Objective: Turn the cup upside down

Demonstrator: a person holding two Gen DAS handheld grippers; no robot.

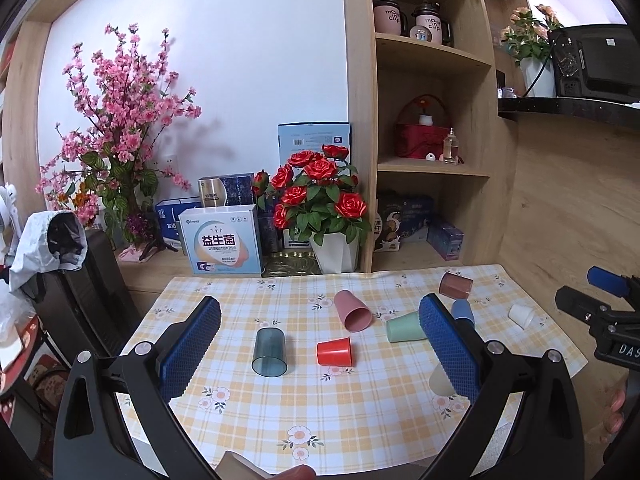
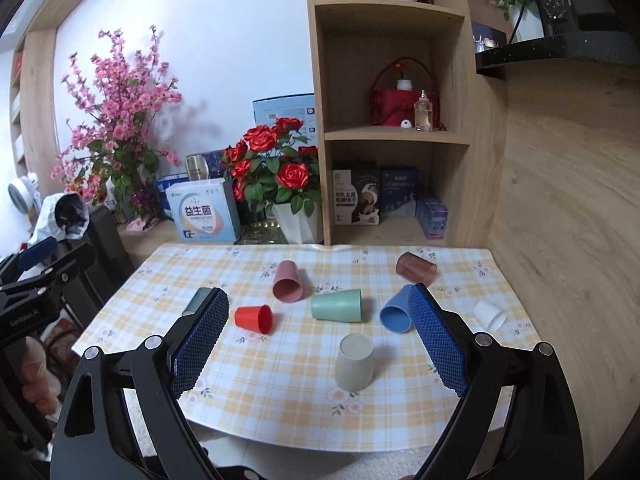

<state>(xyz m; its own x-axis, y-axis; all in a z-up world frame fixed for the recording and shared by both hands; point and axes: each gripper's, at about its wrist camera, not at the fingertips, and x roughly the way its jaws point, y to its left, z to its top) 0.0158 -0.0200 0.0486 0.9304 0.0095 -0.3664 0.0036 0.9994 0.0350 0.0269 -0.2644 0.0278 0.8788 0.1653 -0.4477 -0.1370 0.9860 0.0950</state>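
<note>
While both hand-held grippers gape empty | beige cup inverted near tablecloth front edge

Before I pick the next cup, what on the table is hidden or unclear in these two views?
- Beige upside-down cup: left wrist view, mostly behind that gripper's finger.
- Clear teal cup: right wrist view, mostly behind that gripper's finger.
- Blue plastic cup: left wrist view, mouth hidden by finger.
</note>
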